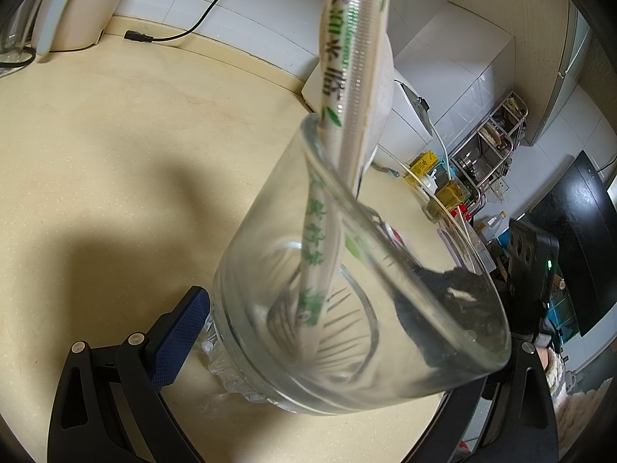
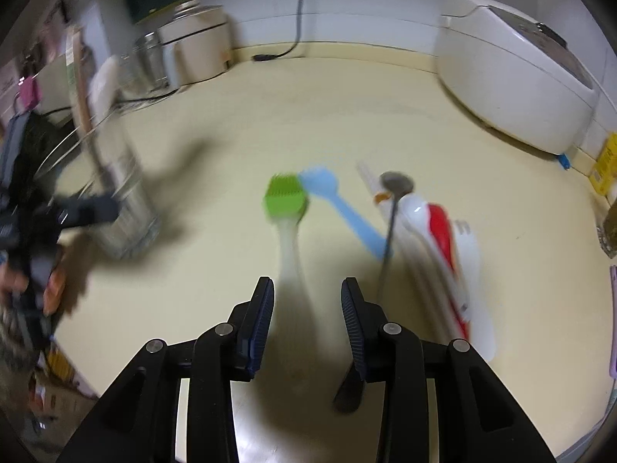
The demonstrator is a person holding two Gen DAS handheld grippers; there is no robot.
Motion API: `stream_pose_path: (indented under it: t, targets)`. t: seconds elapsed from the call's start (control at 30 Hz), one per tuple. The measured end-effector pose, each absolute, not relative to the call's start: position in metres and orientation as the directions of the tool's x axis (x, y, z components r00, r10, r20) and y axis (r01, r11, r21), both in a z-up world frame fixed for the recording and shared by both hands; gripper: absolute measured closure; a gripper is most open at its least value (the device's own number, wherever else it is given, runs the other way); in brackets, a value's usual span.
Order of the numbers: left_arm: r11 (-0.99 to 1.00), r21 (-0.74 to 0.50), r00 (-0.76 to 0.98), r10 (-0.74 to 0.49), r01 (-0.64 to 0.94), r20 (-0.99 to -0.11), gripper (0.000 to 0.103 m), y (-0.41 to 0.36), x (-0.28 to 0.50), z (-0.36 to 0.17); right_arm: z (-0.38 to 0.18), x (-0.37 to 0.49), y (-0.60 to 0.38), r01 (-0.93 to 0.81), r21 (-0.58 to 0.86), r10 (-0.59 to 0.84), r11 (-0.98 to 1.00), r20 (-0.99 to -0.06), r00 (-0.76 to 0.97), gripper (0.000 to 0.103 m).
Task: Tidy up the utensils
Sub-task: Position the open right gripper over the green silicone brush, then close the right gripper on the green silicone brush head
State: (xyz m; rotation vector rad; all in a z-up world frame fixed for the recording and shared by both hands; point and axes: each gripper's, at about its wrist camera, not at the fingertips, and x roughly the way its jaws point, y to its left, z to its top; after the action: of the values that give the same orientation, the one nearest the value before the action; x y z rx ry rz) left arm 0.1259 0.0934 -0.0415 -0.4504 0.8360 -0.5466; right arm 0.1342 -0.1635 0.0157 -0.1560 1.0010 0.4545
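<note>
In the left wrist view, a clear glass (image 1: 424, 328) sits tilted between the fingers of my left gripper (image 1: 354, 320), which is shut on it; only the blue pad (image 1: 181, 332) on one side shows. Wrapped chopsticks (image 1: 347, 77) in a green-printed sleeve and a metal fork (image 1: 285, 320) stand in the glass. In the right wrist view, my right gripper (image 2: 307, 283) is open above the counter (image 2: 347, 115). The white handle of a green brush (image 2: 285, 200) lies between its fingers, untouched. To the right lie a blue spork (image 2: 339, 208), a metal spoon (image 2: 395, 183) and red and white utensils (image 2: 439, 231).
A white rice cooker (image 2: 513, 77) stands at the back right and another appliance (image 2: 193, 50) at the back left. The held glass (image 2: 127, 200) is at the left in the right wrist view. A loose power plug (image 1: 139, 36) lies by the wall. Yellow boxes (image 1: 424, 162) and a metal rack (image 1: 489, 154) line the far end.
</note>
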Motion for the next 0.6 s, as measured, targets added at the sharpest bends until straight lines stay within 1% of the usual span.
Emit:
stream_pose_path:
  t: [0.13,0.37,0.47,0.6]
  targets:
    - [0.773,-0.572,0.549,-0.614,0.273,-0.567,0.004,0.093,0.126,-0.042,0.016,0.153,-0.149,-0.455,0.099,0.319,0.885,-0.841,0.437,0.066]
    - [0.773,-0.572,0.549,-0.614,0.273,-0.567,0.004,0.094,0.126,-0.041,0.003,0.179,-0.110,-0.499,0.006,0.258,0.867,-0.860,0.440,0.066]
    - [0.773,-0.572,0.549,-0.614,0.273,-0.567,0.004,0.093,0.126,-0.041,-0.006,0.190,-0.098,-0.507,-0.002,0.244,0.862,-0.874,0.420,0.065]
    - [0.773,-0.572,0.549,-0.614,0.273,-0.567,0.004,0.094,0.126,-0.041,-0.010,0.197,-0.087,-0.523,0.002,0.255,0.852,-0.875,0.412,0.061]
